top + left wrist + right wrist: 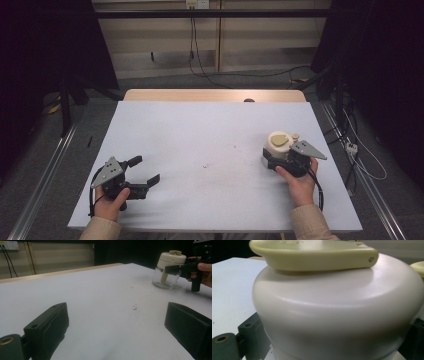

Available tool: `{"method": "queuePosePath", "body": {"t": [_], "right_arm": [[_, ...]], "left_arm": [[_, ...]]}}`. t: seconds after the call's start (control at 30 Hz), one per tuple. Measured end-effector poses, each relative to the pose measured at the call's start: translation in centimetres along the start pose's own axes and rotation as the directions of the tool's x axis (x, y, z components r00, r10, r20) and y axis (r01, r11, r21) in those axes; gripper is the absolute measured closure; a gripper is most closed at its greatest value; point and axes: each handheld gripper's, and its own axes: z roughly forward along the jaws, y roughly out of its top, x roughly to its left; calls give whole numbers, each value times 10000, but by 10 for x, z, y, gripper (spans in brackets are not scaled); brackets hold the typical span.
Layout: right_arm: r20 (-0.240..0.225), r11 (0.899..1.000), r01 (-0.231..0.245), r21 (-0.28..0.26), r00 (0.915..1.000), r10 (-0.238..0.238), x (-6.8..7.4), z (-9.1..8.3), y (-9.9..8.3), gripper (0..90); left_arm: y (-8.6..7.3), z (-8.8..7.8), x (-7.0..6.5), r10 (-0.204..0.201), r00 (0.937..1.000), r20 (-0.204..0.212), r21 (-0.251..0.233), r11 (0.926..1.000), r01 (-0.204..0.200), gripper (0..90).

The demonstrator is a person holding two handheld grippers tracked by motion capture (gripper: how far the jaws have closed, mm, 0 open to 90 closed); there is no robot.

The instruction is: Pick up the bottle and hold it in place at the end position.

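On the tabletop's (200, 135) right side, right claw (276, 161) pinches the jar (278, 148) at its cream lid (172, 259). Left claw (148, 172) spread wide, idle near left. Risk: smooth domed lid could slip out, tipping the glass.

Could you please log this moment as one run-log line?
right gripper: jaws around clear glass jar with cream lid, at the lid | left gripper: open, holding nothing | jar: upright on white table
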Motion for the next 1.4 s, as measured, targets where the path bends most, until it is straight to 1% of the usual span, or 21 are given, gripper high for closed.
{"method": "queuePosePath", "body": {"t": [0.03,0.13,0.2,0.27,0.37,0.4,0.47,0.67,0.77,0.8,0.87,0.93,1.07,1.2,1.3,1.33,1.4], "right_arm": [[29,10000,16,-29,10000,-16,0,0,0,58],[46,9999,60,-88,10000,-60,2,-1,-1,58],[8,9999,-8,-172,10000,8,3,-2,-2,59],[57,9997,98,-228,9999,-97,5,-2,-1,59],[-91,9990,63,-444,9999,-68,7,-4,0,60],[-86,9986,43,-526,10000,-48,8,-4,1,62],[-162,9979,10,-647,9999,-20,9,-5,2,64],[-177,9982,174,-568,9997,-185,13,-4,7,66],[-181,9986,159,-499,9997,-168,16,-2,10,67],[-157,9985,288,-474,9994,-296,19,0,12,67],[-175,9988,237,-439,9995,-245,20,1,13,67],[-164,9986,344,-411,9992,-351,23,5,15,67],[-183,9988,292,-398,9994,-300,27,9,18,68],[-294,9985,260,-477,9992,-275,32,11,21,68],[-347,9985,260,-476,9990,-276,35,13,23,68],[-326,9987,236,-460,9992,-251,36,14,24,68],[-350,9987,237,-444,9991,-253,37,15,24,68]], "left_arm": [[0,0,0,-9,10000,0,-70,10000,9,52],[0,0,0,8,10000,-2,-84,10000,-8,52],[1,1,0,-8,10000,-8,-97,10000,8,52],[1,1,0,-14,10000,-42,-131,9999,13,52],[2,1,1,96,10000,-4,-129,9999,-96,52],[2,1,0,-16,10000,16,-148,9999,16,52],[2,2,0,-26,10000,25,-166,9999,27,52],[3,4,-1,53,9999,109,-252,9997,-51,52],[3,6,-1,19,9999,152,-257,9997,-15,52],[3,6,0,75,9998,176,-246,9997,-71,52],[3,6,0,86,9998,199,-258,9996,-81,52],[3,6,0,89,9997,224,-254,9996,-83,52],[4,5,0,3,9998,211,-318,9995,4,52],[4,5,2,15,9999,102,-354,9994,-11,52],[4,5,1,-19,9999,135,-422,9991,25,50],[5,5,1,51,9999,134,-442,9990,-45,50],[5,5,0,30,9999,125,-459,9989,-24,50]]}}
